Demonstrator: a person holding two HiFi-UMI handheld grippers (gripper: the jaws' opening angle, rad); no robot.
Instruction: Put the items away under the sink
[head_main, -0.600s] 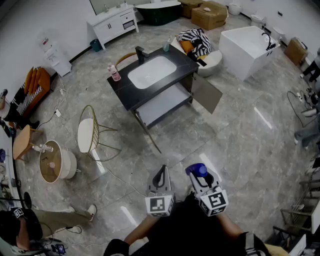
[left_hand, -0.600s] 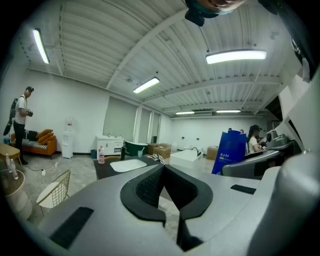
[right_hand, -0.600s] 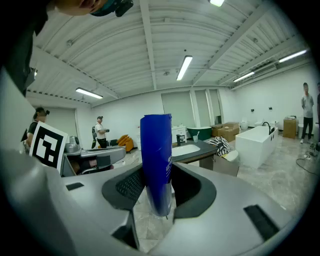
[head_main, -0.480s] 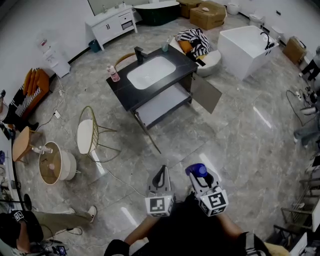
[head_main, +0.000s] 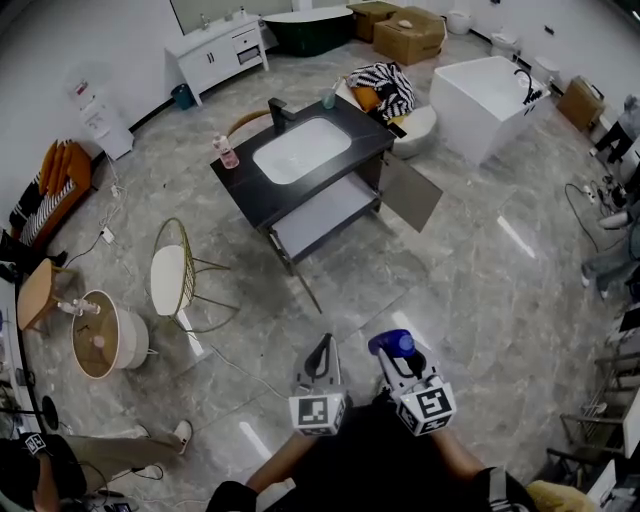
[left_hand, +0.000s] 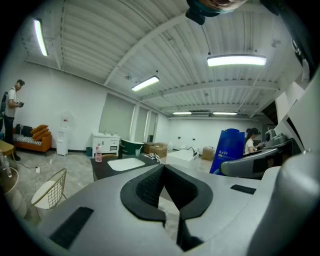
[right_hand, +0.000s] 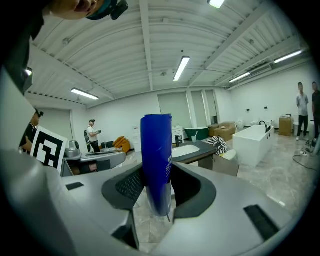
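A blue bottle (right_hand: 157, 162) stands upright between the jaws of my right gripper (head_main: 395, 352), which is shut on it; the same blue bottle (head_main: 391, 342) shows at the bottom of the head view. My left gripper (head_main: 320, 355) is beside it, shut and empty, its pads (left_hand: 161, 186) pressed together. The dark sink cabinet (head_main: 298, 190) with a white basin (head_main: 302, 149) stands some way ahead, its door (head_main: 411, 190) swung open and an inner shelf (head_main: 325, 212) showing. A pink bottle (head_main: 227, 152) and a cup (head_main: 329, 96) stand on its top.
A gold wire chair (head_main: 178, 274) and a round basin on the floor (head_main: 104, 334) are to the left. A white bathtub (head_main: 487, 92) and a striped cloth on a seat (head_main: 388, 86) lie beyond the cabinet. A person's leg (head_main: 115, 450) is at bottom left.
The view has shifted slightly; the sink cabinet sits a little lower and closer in frame. Both grippers keep their places and the blue bottle stays held.
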